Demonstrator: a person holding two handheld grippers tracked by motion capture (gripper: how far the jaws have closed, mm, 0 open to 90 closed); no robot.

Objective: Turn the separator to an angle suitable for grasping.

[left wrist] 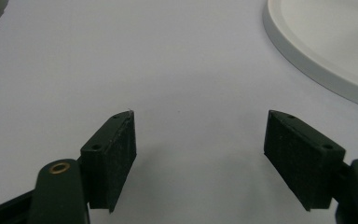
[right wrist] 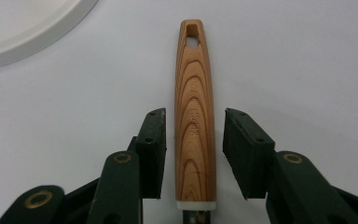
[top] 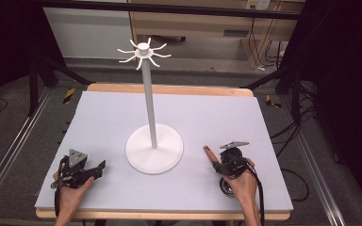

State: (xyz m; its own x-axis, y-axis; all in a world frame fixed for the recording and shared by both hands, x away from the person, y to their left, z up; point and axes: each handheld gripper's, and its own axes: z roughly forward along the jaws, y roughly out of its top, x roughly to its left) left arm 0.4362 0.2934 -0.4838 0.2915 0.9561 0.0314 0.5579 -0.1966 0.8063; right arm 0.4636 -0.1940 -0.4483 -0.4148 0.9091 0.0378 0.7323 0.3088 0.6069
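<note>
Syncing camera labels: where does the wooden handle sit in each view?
High view: wooden handle lower right, just ahead of the right gripper.
Left gripper view: not in it.
Right gripper view: centre, handle lying between the open jaws, pads not touching.
Shared landmark: white stand base, upper right and upper left.

The left gripper (top: 100, 165), lower left, has wide open jaws. The right gripper (top: 215, 162), lower right, is a little open.
</note>
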